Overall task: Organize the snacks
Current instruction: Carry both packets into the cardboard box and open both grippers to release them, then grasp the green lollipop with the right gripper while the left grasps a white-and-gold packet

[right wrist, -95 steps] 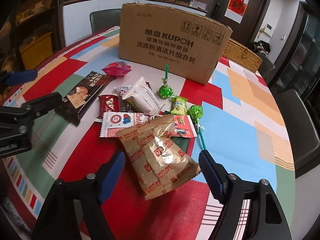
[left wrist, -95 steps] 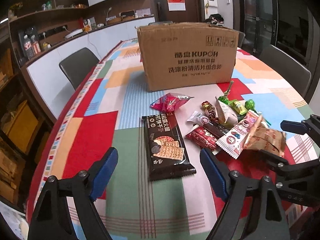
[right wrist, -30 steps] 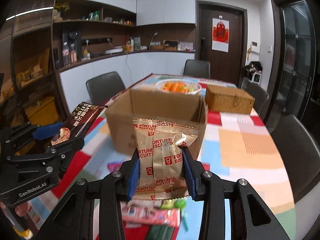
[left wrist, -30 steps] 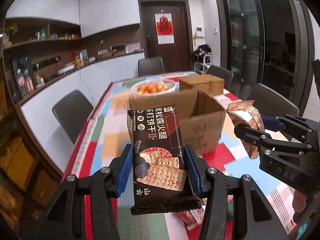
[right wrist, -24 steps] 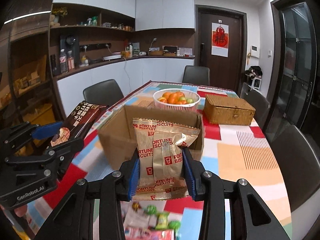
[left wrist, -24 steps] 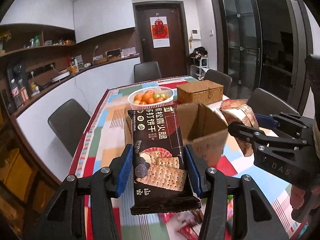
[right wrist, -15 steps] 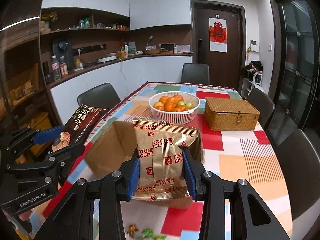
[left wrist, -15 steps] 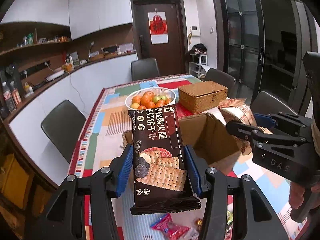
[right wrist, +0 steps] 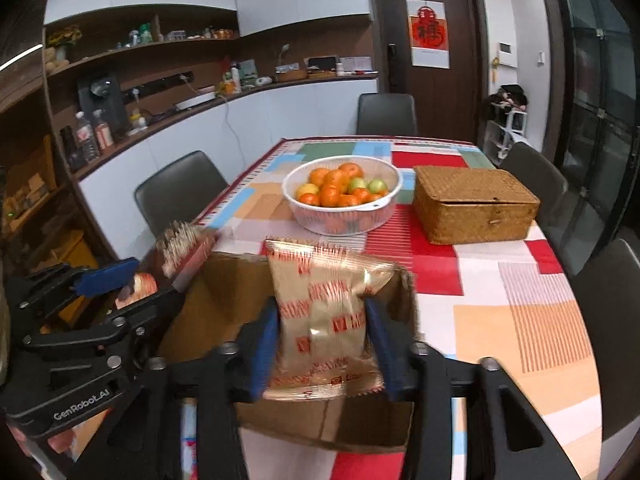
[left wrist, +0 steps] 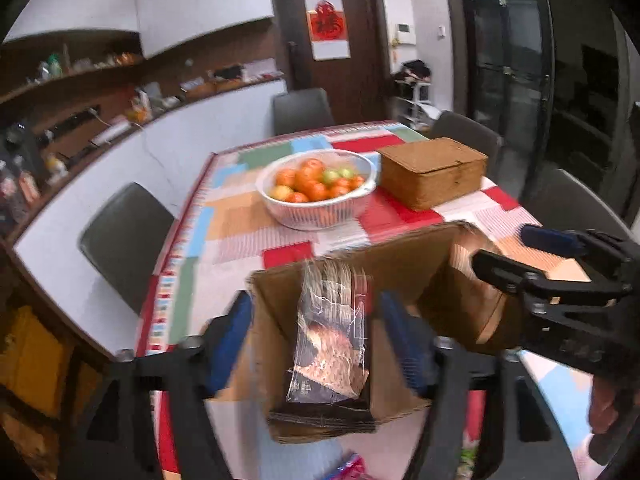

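**Both claws over the open box**

Your left claw (left wrist: 316, 332) was spread, the dark cracker pack (left wrist: 332, 344) loose between its fingers inside the cardboard box (left wrist: 404, 268). Your right claw (right wrist: 322, 334) pinched the fortune biscuit bag (right wrist: 324, 312) above the box's near edge.

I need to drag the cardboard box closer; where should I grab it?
Pinch the cardboard box by its near wall's top edge, coming down from above. Its top is open and the walls stand thin and upright; the box looks too wide to straddle.
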### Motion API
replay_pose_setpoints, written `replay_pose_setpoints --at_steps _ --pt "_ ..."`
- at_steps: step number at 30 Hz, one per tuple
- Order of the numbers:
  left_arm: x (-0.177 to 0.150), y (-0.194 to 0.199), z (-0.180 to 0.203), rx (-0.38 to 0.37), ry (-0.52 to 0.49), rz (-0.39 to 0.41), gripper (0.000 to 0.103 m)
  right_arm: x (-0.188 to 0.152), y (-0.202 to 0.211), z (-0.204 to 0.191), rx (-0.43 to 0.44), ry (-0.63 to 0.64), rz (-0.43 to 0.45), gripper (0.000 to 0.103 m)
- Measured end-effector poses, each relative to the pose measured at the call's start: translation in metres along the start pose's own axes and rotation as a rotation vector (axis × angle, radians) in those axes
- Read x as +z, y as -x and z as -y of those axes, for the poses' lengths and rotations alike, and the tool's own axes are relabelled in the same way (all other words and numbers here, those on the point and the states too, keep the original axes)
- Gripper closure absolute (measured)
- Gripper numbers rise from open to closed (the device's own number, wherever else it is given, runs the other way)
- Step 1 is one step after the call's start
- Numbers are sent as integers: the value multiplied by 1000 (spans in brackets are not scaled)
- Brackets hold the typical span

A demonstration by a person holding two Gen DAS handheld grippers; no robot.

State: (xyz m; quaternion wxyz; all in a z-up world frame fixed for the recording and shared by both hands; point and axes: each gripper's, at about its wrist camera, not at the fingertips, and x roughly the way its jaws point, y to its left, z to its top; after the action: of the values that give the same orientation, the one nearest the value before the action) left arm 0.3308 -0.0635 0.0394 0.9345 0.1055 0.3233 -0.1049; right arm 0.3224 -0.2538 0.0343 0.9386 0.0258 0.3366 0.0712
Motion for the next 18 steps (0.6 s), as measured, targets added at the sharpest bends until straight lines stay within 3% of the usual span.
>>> replay_pose_setpoints --at_steps 1,10,18 --pt "-3 5 0 6 -1 17 29 -2 1 2 -10 -9 2 35" --pt "-42 64 18 -10 -59 105 27 -42 47 -1 -39 54 53 35" --pt "-74 101 32 -69 -60 123 27 -80 96 -5 -32 72 98 35"
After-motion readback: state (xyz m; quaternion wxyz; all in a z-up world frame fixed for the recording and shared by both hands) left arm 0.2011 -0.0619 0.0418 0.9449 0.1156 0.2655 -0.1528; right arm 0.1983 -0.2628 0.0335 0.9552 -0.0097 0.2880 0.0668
